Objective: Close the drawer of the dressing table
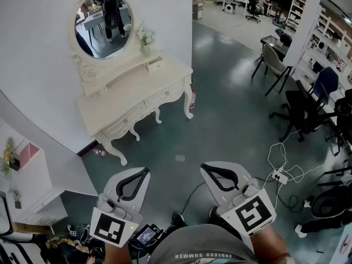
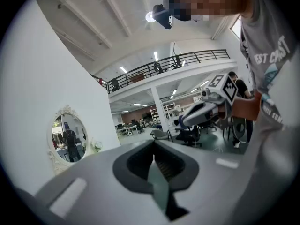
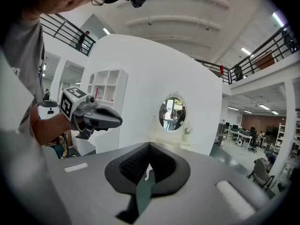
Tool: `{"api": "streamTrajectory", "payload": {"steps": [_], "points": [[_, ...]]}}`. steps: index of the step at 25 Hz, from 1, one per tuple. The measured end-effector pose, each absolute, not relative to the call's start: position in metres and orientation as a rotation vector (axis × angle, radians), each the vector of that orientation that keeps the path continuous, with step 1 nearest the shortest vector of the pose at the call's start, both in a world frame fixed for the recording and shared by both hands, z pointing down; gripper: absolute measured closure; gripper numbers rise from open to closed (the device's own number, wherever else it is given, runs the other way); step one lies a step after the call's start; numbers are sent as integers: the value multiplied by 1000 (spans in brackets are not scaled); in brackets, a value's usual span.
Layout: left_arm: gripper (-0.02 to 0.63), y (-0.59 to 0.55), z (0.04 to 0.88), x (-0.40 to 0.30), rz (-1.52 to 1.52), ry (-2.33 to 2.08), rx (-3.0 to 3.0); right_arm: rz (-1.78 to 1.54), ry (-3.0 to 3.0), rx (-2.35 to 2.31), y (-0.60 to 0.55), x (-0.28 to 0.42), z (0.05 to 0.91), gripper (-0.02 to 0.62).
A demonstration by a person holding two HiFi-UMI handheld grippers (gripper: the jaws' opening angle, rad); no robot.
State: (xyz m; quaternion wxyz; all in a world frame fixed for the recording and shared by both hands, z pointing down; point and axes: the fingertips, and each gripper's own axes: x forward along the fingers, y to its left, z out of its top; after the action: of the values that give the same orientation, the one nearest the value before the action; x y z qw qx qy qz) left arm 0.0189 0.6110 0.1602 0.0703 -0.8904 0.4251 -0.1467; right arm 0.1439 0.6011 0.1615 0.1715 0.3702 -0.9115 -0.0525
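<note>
Drawer (image 1: 155,65) juts from the dressing table (image 1: 122,99) at eleven o'clock; left gripper (image 1: 145,170) and right gripper (image 1: 203,166) hang near me, fingers (image 3: 126,165) closed, empty.

Head view: shirt (image 1: 192,253), at the bottom edge, behind and between the two sets of fingers. Print reads "ENDLESS SUMMER".

Left gripper view: shirt (image 2: 269,55), above and right of the fingers. Larger print, broken by folds; "EST C?AST" legible, with one letter unclear and any lead letter hidden.

Left marker cube (image 1: 113,228), behind the left gripper (image 1: 144,172) fingers: black-and-white square code, no letters.

Right marker cube (image 1: 254,213), behind the right gripper (image 1: 206,168) fingers: square code, no readable character.

Small screen (image 1: 146,235), just beside the left marker cube: lit, too small to read.
</note>
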Motion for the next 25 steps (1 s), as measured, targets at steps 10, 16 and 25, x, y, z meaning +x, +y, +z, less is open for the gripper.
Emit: {"api": "streamTrajectory", "payload": {"steps": [10, 16, 25], "points": [[604, 618, 161, 30, -447, 1280, -2666, -156, -2592, 1053, 607, 156, 163, 597], [604, 622, 161, 45, -457, 1303, -2651, -157, -2608, 1043, 608, 171, 164, 597], [604, 611, 160, 102, -486, 1354, -2623, -71, -2701, 969, 591, 221, 165, 595]]}}
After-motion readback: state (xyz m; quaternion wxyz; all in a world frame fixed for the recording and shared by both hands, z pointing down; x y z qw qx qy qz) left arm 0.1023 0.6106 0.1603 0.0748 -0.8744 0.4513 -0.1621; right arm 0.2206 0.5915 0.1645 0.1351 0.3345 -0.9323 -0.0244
